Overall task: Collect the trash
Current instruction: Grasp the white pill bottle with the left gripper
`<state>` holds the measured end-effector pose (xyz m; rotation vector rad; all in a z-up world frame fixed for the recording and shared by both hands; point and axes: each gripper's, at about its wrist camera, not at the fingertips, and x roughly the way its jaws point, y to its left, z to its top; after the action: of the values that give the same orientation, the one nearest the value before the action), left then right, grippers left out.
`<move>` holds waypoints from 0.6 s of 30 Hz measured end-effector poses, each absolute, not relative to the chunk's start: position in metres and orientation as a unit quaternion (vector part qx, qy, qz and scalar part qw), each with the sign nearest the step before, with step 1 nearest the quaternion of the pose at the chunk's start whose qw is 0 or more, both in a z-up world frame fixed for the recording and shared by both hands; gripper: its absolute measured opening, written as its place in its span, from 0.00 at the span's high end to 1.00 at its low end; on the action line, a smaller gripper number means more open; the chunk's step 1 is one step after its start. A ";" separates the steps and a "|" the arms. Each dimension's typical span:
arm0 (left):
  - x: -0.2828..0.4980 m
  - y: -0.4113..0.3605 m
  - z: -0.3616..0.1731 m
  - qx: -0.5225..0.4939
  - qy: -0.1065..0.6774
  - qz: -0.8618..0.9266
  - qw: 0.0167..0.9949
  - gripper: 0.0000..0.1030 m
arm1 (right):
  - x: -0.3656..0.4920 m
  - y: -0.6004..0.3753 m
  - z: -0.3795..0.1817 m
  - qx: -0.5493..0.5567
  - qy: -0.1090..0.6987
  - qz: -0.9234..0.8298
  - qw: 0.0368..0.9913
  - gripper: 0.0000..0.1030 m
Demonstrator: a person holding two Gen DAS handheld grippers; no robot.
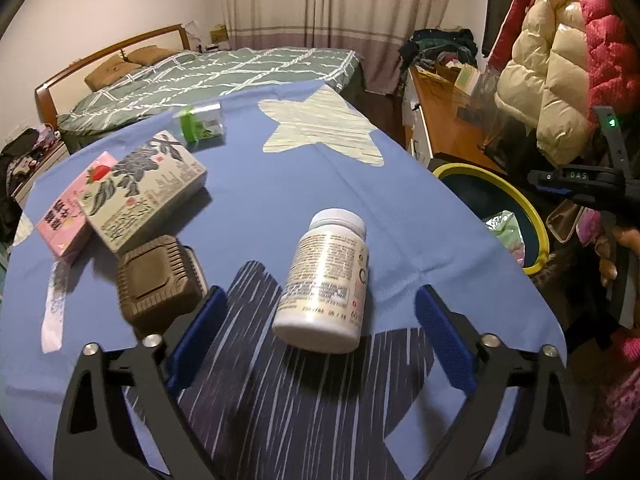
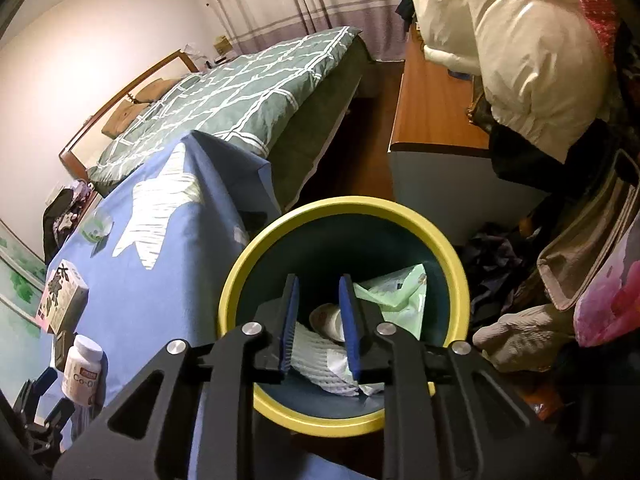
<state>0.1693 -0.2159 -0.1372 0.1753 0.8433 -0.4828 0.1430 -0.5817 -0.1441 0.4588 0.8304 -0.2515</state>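
Note:
A white pill bottle (image 1: 324, 276) with a white cap lies on the blue tablecloth (image 1: 280, 184). My left gripper (image 1: 320, 294) is open wide around it, and neither blue pad touches it. The same bottle (image 2: 82, 370) shows at the lower left of the right wrist view. My right gripper (image 2: 319, 282) hangs over the yellow-rimmed bin (image 2: 344, 204), its jaws a narrow gap apart with nothing between them. Inside the bin lie a green packet (image 2: 400, 296), white paper (image 2: 320, 356) and a small pale container (image 2: 326, 320).
On the cloth are a grey-white box (image 1: 148, 188), a pink box (image 1: 68, 216), a brown ribbed object (image 1: 160, 284), a green box (image 1: 202, 124) and a white wrapper (image 1: 54, 312). The bin (image 1: 536, 224) stands off the table's right edge. A bed (image 1: 224, 72) lies behind; coats (image 1: 560, 64) hang right.

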 end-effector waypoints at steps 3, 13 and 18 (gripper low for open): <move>0.177 -0.221 -0.143 0.089 0.411 -0.231 0.877 0.21 | 0.144 -0.579 -0.144 0.220 0.400 -0.118 0.882 0.77; 0.191 -0.228 -0.159 0.097 0.428 -0.230 0.869 0.32 | 0.145 -0.575 -0.149 0.222 0.406 -0.110 0.880 0.76; 0.193 -0.228 -0.162 0.094 0.431 -0.229 0.868 0.45 | 0.144 -0.575 -0.149 0.222 0.406 -0.110 0.880 0.76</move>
<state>0.1931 -0.2278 -0.1622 0.1978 0.9029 -0.4792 0.1443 -0.5748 -0.1487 0.4637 0.8461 -0.2290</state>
